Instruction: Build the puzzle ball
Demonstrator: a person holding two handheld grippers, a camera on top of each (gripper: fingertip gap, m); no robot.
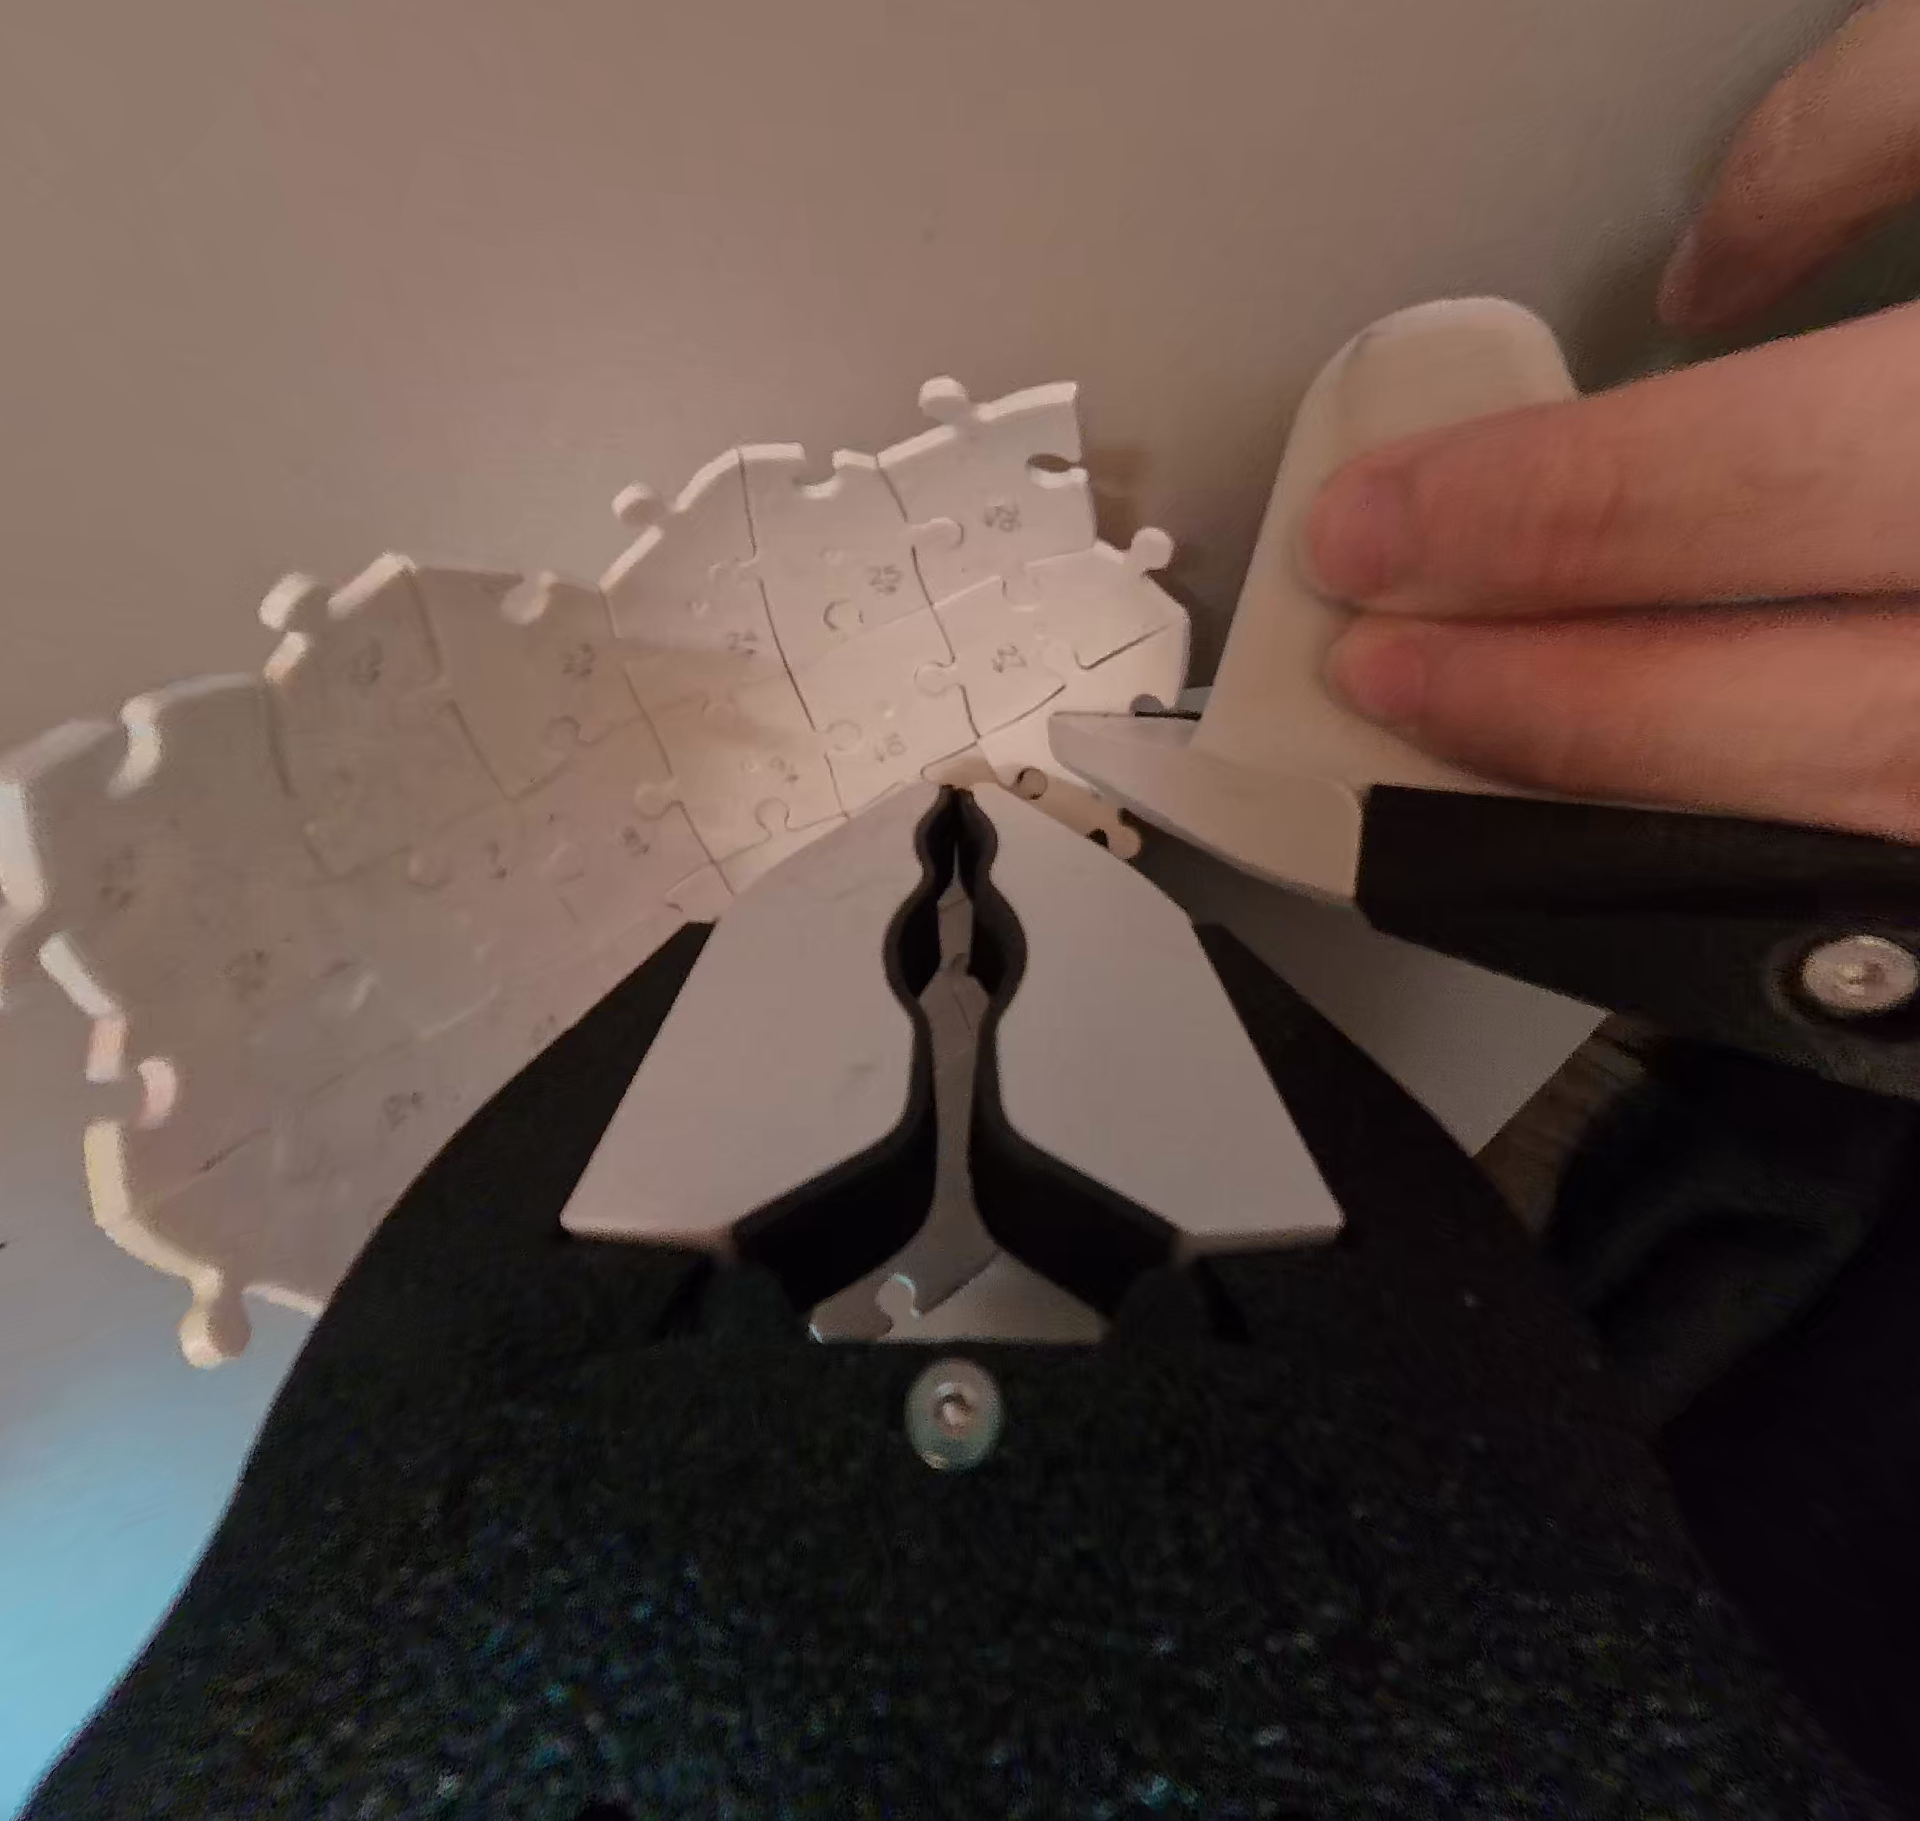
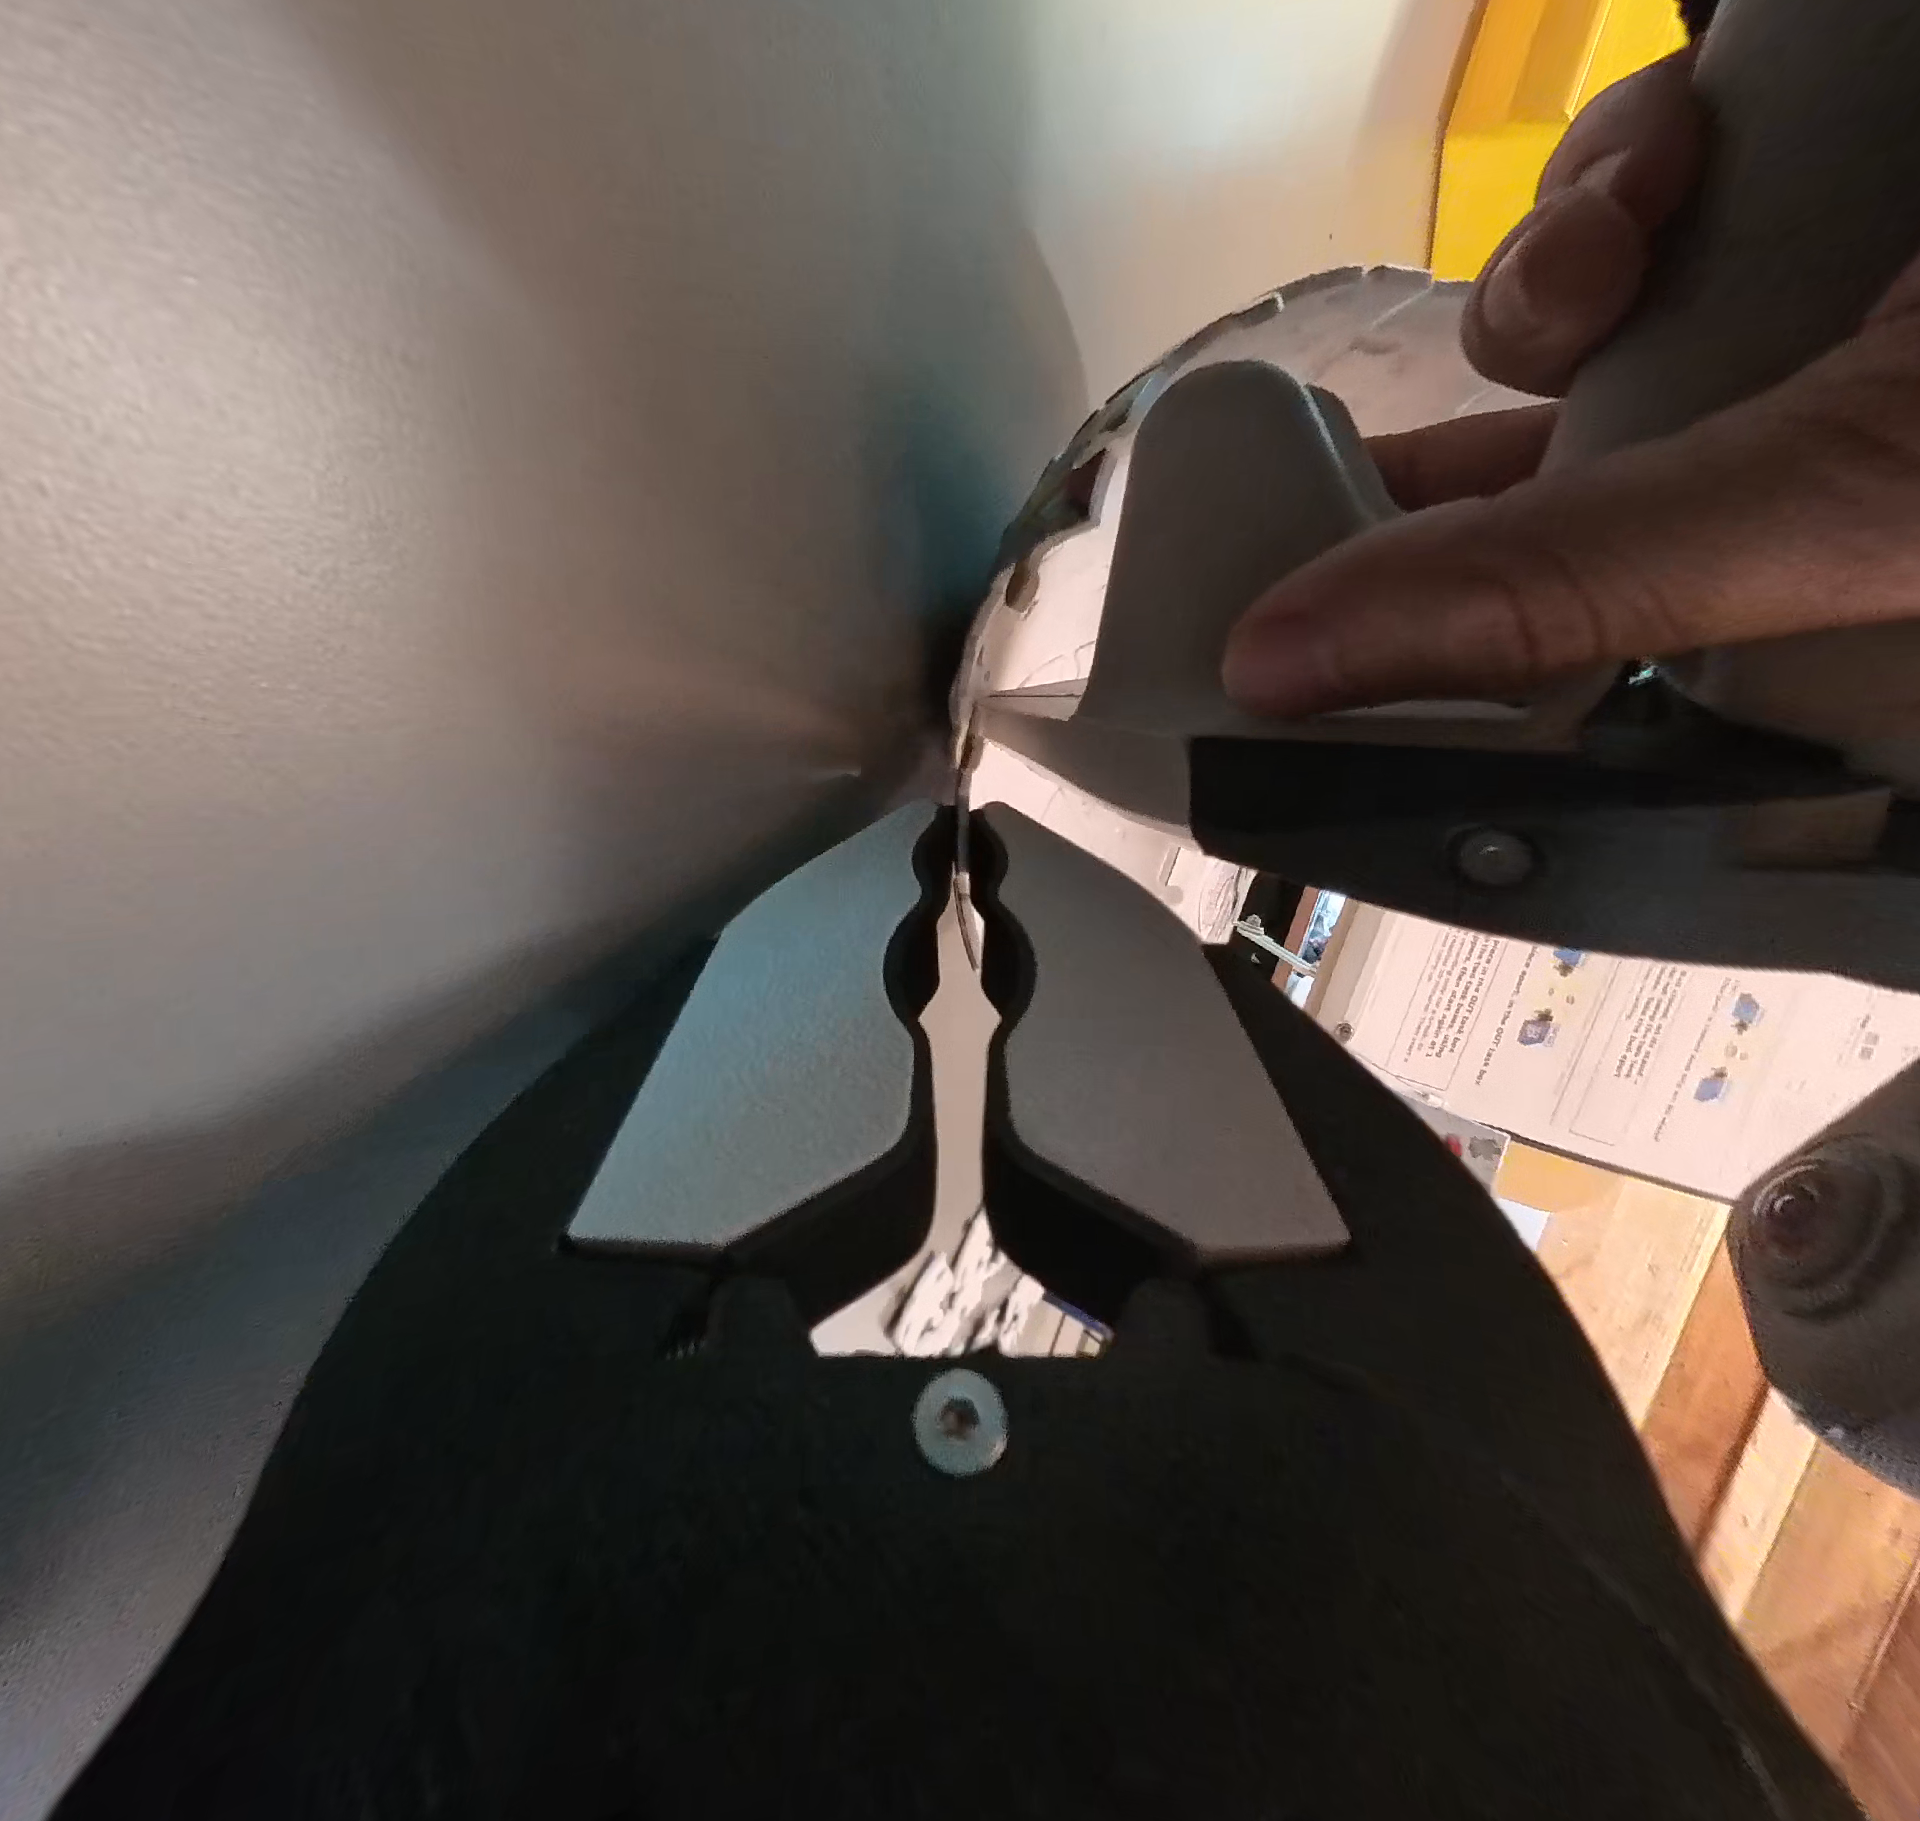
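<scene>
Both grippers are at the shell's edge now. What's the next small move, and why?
Probably press the loose piece, pinched edge-on by the right gripper, into the curved shell. The left gripper is clamped on the shell's rim right beside it, bracing it for the push.

matt white puzzle shell (image 1: 644, 732), speckled black hand-held gripper (image 1: 954, 803)

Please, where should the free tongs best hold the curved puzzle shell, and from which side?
Grip the shell at its rim, pads flat on the inner and outer faces, coming in edge-on as the left tongs do now. It is a thin curved sheet of joined pieces, so a pinch across its thickness probably holds best. Stay near the seam being joined; the far flap hangs unsupported.
</scene>
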